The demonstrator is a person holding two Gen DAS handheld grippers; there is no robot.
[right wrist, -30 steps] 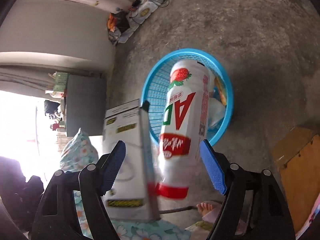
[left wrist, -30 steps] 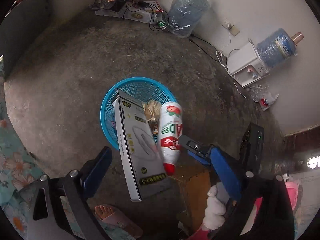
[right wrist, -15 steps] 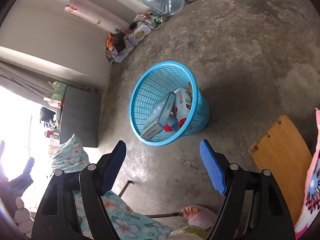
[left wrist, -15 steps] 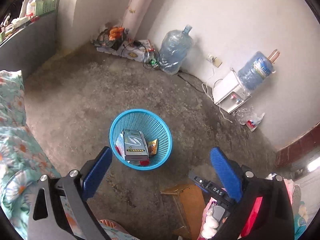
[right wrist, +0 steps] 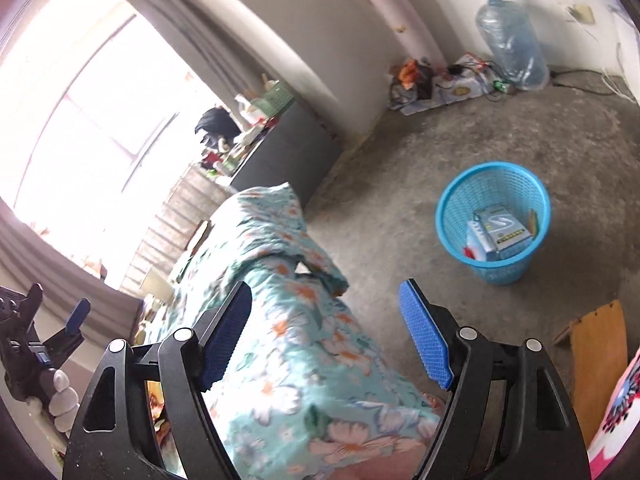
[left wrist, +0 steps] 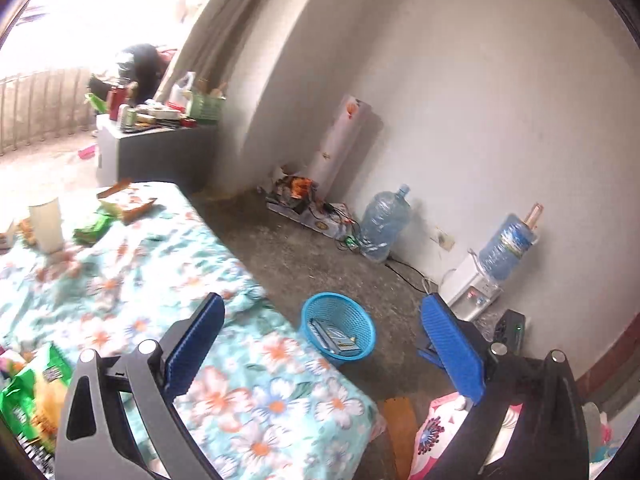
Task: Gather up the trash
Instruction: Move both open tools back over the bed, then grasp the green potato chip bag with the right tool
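We note both grippers, left gripper (left wrist: 320, 344) and right gripper (right wrist: 326, 334), spread wide and empty. The blue basket (right wrist: 448, 216) stands on the concrete floor (right wrist: 400, 168), holding a grey box (right wrist: 502, 226) and, possibly, a bottle.

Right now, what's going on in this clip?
A person is collecting trash with two handheld tools. The left tool and the right tool are both open and empty. The blue basket on the concrete floor holds a grey box and other packaging. More litter sits on the floral bedspread: a green snack bag, a white cup and an open carton. Those likely go next.
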